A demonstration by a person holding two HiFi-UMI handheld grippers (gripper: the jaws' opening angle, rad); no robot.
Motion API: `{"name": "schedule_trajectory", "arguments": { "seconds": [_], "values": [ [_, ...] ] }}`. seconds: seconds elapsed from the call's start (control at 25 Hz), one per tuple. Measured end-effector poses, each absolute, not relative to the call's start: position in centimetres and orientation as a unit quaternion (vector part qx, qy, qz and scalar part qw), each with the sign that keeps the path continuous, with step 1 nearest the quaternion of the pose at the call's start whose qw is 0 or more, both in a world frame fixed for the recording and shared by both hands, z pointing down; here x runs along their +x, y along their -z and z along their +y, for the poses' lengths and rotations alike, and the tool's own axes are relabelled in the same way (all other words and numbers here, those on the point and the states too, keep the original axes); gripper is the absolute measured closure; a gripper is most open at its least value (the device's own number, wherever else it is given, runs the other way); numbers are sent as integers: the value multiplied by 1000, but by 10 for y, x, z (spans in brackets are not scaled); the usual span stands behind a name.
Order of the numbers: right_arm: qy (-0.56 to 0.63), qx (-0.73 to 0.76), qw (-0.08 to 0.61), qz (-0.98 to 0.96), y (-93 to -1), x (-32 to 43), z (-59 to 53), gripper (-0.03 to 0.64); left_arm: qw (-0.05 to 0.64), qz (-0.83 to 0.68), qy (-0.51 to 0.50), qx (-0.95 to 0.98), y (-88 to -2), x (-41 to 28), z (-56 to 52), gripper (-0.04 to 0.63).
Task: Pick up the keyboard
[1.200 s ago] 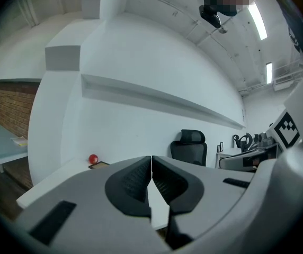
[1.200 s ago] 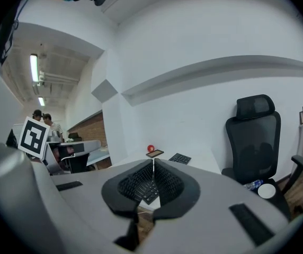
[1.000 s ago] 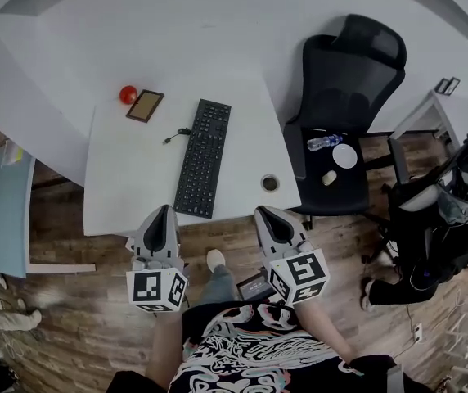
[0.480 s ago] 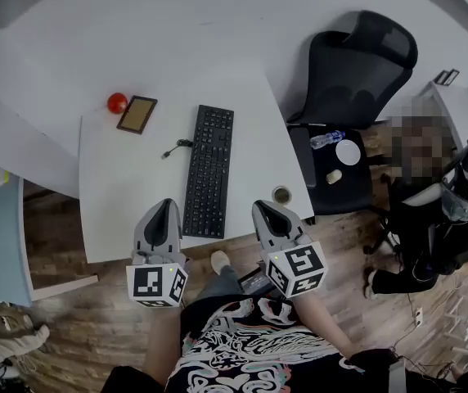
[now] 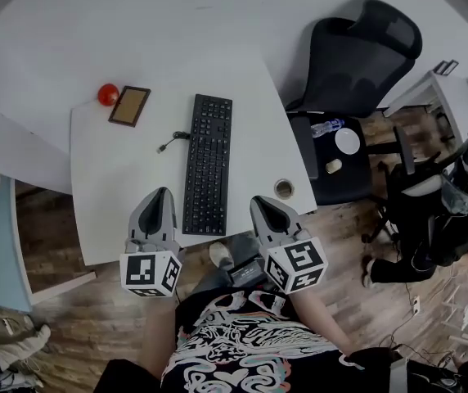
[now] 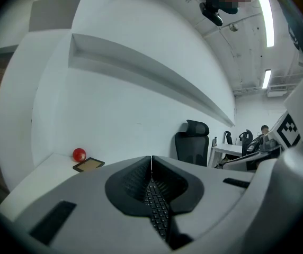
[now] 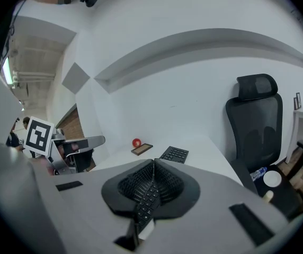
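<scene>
A black keyboard (image 5: 208, 164) lies lengthwise down the middle of the white desk (image 5: 128, 178), its cable curling off to the left. My left gripper (image 5: 163, 192) is shut and empty, its tip over the desk's front edge just left of the keyboard's near end. My right gripper (image 5: 259, 201) is also shut and empty, just right of that near end. In the left gripper view the shut jaws meet at my left gripper (image 6: 151, 160), with keyboard (image 6: 157, 210) keys showing below them. The right gripper view shows my right gripper (image 7: 153, 163) shut, the keyboard's far end (image 7: 174, 154) beyond it.
A red ball (image 5: 108, 94) and a brown framed pad (image 5: 130, 106) sit at the desk's far left. A small round cup (image 5: 284, 189) stands near the right front corner. A black office chair (image 5: 357, 56) holding a bottle (image 5: 326, 127) and a white disc (image 5: 348, 141) is on the right.
Both grippers have moved forward and slightly down, from in front of the desk to over its front edge, on either side of the keyboard's near end. Both stayed shut.
</scene>
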State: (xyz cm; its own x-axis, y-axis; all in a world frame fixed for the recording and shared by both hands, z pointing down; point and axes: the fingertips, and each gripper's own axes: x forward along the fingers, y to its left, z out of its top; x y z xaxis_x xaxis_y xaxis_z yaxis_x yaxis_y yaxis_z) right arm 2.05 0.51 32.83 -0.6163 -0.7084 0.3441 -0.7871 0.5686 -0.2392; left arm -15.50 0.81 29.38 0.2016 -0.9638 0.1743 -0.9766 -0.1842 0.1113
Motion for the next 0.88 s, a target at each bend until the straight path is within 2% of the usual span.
{"name": "schedule_trajectory", "arguments": {
  "seconds": [0.88],
  "values": [
    [-230,421,105,-871,-370,8,-67,588,132,-618,-79,771,-344,-164,-56,575]
  ]
}}
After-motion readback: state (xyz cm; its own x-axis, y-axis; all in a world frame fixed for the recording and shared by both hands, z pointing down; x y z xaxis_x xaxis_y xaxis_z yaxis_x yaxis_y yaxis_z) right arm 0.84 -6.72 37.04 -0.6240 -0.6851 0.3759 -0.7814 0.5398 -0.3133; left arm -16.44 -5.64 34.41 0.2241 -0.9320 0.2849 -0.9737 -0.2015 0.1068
